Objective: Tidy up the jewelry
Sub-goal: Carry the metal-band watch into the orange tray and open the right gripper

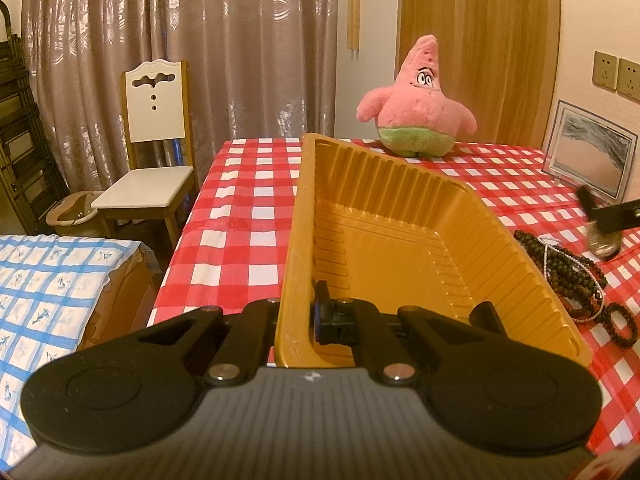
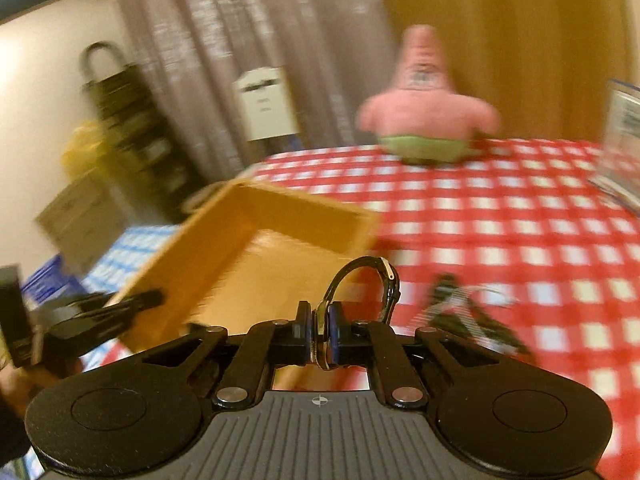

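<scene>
The black-strapped wristwatch w/ a round metal case (image 2: 324, 332) sits edge-on between the pads of the right hand-held gripper (image 2: 319, 334), which is clamped on it; the strap loops up and fwd, clear of the worktop. The step in hand looks like the carry: watch picked up, not yet dropped in.

The target, a gold-yellow ribbed plastic tray (image 1: 400, 240), sits tilted near the worktop's left edge. The left hand-held gripper (image 1: 294, 320) is pinched together on the tray's near-left wall, one pad inside, one outside, holding it steady.

Just beside the tray, toward the worktop's right side, lies the rest of the jewelry: a heap of dark bead strands w/ a thin white pearl string (image 1: 568, 276) on the red-and-white checked cloth (image 1: 240, 216). The right wrist view is blurred, so detail there is poor.

Next move probably needs the watch brought over the tray's open floor, lowered, then the jaws let go w/o the strap snagging a pad; the left grip should stay firm.
</scene>
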Motion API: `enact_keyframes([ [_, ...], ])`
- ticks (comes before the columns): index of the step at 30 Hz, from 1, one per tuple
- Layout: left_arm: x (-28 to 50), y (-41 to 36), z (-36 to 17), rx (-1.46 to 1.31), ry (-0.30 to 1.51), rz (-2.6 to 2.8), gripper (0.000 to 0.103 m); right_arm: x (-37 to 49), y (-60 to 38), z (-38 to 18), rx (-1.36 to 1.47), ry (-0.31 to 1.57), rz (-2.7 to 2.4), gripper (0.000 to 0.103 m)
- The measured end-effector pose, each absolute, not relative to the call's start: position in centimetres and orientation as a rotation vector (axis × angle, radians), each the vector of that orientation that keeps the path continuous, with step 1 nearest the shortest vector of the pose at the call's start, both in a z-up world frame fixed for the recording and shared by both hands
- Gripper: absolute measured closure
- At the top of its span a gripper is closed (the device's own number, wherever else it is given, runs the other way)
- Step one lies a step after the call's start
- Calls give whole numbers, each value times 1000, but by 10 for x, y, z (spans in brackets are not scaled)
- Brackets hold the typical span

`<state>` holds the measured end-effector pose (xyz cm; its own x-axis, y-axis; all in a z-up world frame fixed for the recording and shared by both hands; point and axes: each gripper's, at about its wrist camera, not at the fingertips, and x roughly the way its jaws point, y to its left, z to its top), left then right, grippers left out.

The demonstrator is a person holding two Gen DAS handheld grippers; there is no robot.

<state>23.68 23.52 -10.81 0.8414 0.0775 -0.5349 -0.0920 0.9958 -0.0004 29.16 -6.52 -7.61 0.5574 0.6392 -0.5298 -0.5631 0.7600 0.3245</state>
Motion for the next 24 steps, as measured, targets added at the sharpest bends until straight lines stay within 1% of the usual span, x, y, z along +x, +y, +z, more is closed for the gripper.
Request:
enact_keyframes([
  [5, 239, 238, -107, -19, 567, 82, 100, 296, -12, -93, 58, 701, 859, 94],
  [10, 240, 238, -106, -14, 566, 76, 100, 307, 26, -119, -15, 747, 889, 94],
  [16, 240, 238, -104, -4, 569, 69, 100, 314, 42, -137, -40, 772, 890, 94],
  [18, 240, 238, -104, -5, 570, 69, 100, 315, 43, -140, -40, 754, 876, 94],
  [20, 240, 237, -104, -4, 571, 70, 100, 315, 41, -136, -26, 752, 869, 92],
  [22, 240, 237, -104, -6, 571, 70, 100, 315, 35, -128, -11, 741, 844, 82],
  [24, 240, 237, -104, -5, 571, 70, 100, 313, 23, -120, 20, 723, 822, 76],
])
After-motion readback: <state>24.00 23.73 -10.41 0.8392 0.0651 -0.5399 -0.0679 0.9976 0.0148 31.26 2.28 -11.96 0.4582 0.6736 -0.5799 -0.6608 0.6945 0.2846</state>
